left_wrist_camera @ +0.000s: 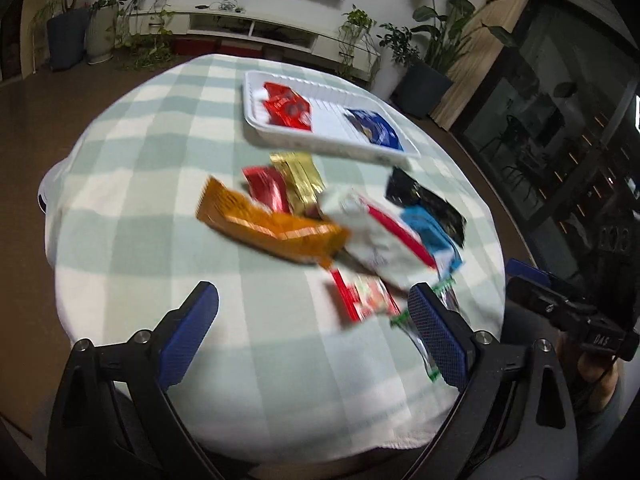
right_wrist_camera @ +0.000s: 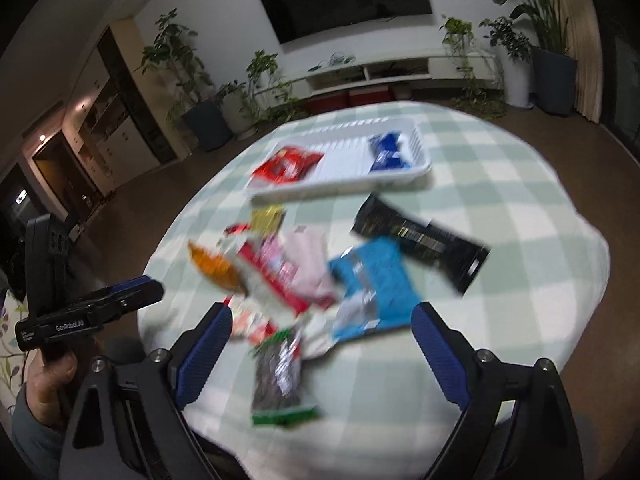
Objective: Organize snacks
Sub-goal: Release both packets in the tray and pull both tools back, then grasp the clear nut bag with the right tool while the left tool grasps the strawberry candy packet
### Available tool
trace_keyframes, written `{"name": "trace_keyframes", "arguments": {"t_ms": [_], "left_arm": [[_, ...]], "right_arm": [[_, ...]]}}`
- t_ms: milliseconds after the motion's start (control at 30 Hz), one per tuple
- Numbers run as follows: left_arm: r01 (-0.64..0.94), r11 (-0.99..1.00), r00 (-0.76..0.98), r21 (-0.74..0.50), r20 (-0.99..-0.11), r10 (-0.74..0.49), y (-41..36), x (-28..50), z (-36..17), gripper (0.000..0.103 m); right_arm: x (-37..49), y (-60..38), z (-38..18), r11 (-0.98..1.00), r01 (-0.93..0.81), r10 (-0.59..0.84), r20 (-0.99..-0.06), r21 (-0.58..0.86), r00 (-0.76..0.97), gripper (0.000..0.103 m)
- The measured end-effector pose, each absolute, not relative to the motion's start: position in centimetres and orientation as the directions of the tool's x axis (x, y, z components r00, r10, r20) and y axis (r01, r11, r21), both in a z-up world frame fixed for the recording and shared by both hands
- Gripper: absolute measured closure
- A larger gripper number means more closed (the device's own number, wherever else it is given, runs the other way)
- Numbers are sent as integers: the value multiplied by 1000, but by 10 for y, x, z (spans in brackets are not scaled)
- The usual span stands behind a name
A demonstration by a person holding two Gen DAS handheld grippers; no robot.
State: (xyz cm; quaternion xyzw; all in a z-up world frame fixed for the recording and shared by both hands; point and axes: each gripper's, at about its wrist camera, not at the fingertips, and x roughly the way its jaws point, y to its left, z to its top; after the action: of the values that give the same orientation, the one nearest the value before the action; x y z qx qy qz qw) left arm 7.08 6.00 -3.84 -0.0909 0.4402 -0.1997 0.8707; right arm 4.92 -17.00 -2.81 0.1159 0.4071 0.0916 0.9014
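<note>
- Heaped on a round table under a green-and-white checked cloth (left_wrist_camera: 160,208): a blurred pile of snack packets, straight ahead of both claws.
- In the pile: a long orange packet (left_wrist_camera: 272,228), a gold packet (left_wrist_camera: 298,180) and a red packet (left_wrist_camera: 266,188) behind it, a white packet with a red stripe (left_wrist_camera: 376,236), a light blue packet (right_wrist_camera: 368,280), a long black packet (right_wrist_camera: 420,242), a dark packet with a green edge (right_wrist_camera: 280,376) nearest the claws.
- Beyond the pile, farther from the claws: a white tray (left_wrist_camera: 332,144), holding red packets (left_wrist_camera: 288,108) at its left end and a blue packet (left_wrist_camera: 376,128) at its right end, bare ribbed floor between them.
- Left gripper (left_wrist_camera: 314,328): blue-padded fingers spread wide, nothing between them, touching nothing, poised over bare cloth just short of the pile.
- Right gripper (right_wrist_camera: 322,344): also spread wide and empty, the green-edged packet lying on the cloth below the gap, not pinched.
- Left wrist view only: the orange packet at full length, the right gripper's black body at the right edge with part of a hand under it.
- Right wrist view only: the black packet in full, lying apart to the right of the pile, a pale pink packet (right_wrist_camera: 312,264) mid-heap, the left gripper at the left edge, gripped by a hand (right_wrist_camera: 52,376) in a grey sleeve.
- Print on every packet too blurred to read.
</note>
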Motion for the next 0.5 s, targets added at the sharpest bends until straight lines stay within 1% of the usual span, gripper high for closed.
{"name": "trace_keyframes", "arguments": {"t_ms": [33,133,167,200,333,500], "left_arm": [[282,902,528,-327,-732,-431,55,64,-42,7],[318,903,519,-289,-744,-420,43,49,-50,7],[326,900,511,-291,-746,-427,40,46,-52,7],[331,894,502,-301,-746,-438,38,45,-55,7],[343,884,491,-317,-742,-457,36,40,-57,7],[346,882,486,-319,-744,-460,37,45,-58,7]], "right_arm": [[44,-165,-33,956,-82,267,-718,281,642,12],[37,-148,-46,971,-96,230,-752,218,617,23],[38,-145,-50,972,-100,228,-764,211,604,29],[37,-142,-54,972,-104,232,-772,213,592,32],[42,-133,-64,973,-112,229,-799,201,556,34],[48,-122,-80,976,-112,216,-834,184,507,39]]}}
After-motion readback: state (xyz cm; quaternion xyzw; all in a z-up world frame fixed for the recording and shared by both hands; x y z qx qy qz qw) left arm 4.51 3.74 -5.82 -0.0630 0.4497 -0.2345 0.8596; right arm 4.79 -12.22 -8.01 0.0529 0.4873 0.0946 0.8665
